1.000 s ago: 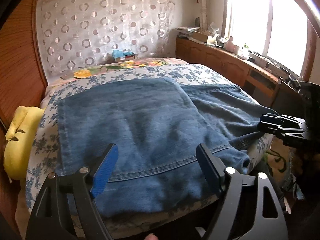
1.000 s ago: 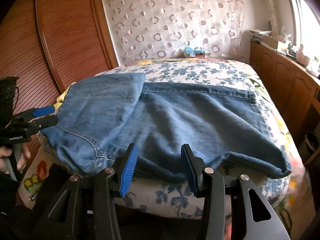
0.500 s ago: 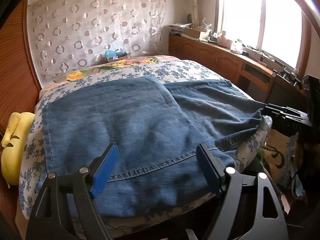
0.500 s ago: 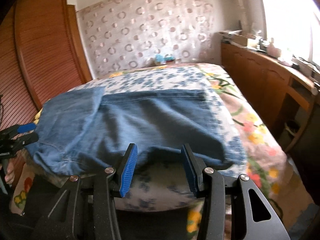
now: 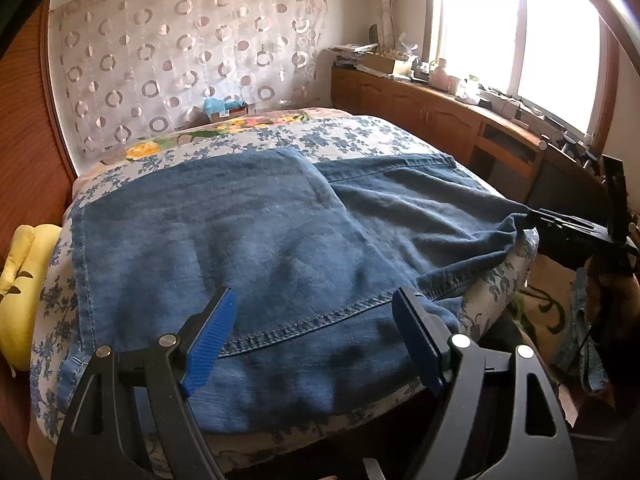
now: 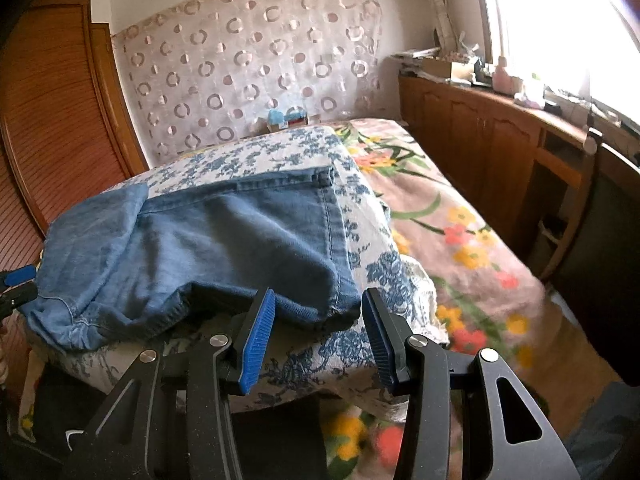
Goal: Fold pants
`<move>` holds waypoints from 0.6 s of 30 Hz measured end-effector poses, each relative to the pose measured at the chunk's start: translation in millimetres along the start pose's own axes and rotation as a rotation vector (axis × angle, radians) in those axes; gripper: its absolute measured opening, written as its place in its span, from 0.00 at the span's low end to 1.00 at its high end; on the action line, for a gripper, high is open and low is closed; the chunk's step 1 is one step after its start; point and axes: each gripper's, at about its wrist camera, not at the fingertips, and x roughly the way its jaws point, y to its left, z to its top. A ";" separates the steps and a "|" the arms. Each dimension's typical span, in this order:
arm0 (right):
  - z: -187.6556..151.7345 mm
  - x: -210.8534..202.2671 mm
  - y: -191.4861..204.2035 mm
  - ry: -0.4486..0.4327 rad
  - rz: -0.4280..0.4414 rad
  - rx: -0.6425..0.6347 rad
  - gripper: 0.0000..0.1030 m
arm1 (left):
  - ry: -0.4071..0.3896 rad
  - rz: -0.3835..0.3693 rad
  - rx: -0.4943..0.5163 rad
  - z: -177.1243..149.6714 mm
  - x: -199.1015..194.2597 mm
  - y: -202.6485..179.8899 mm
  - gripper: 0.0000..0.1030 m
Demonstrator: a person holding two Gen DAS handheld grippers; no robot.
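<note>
Blue denim pants (image 5: 248, 248) lie spread on a floral-covered cushion on the bed, one part folded over the other. My left gripper (image 5: 312, 316) is open, its blue pads above the near hem of the folded layer. My right gripper (image 6: 318, 312) is open and straddles the pants' near right corner (image 6: 336, 300) without closing on it. The pants also show in the right wrist view (image 6: 224, 240). The right gripper shows at the right edge of the left wrist view (image 5: 560, 220), at the denim's edge. The left gripper's tips show at the far left of the right wrist view (image 6: 16, 284).
The blue floral cushion (image 5: 340, 136) sits on a bed with a flowered blanket (image 6: 460, 240). A yellow pillow (image 5: 20, 276) lies at the left. Wooden cabinets (image 6: 500, 140) run under the window on the right. A wooden wardrobe (image 6: 48, 120) stands left. A patterned curtain covers the back wall.
Both grippers have shifted right along the bed's near edge. The right gripper has moved from the middle of the pants' edge to their right corner. Both stay open.
</note>
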 end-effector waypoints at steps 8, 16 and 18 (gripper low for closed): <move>3.5 6.2 -9.4 0.041 0.001 0.026 0.46 | 0.000 -0.001 -0.001 -0.1 0.3 0.1 0.78; 5.1 7.4 -13.3 0.055 0.076 0.079 0.41 | -0.005 0.001 -0.008 -1.1 -0.6 0.7 0.78; 5.6 7.7 -12.2 0.053 0.076 0.066 0.33 | -0.010 0.001 -0.011 -0.9 -2.0 1.3 0.78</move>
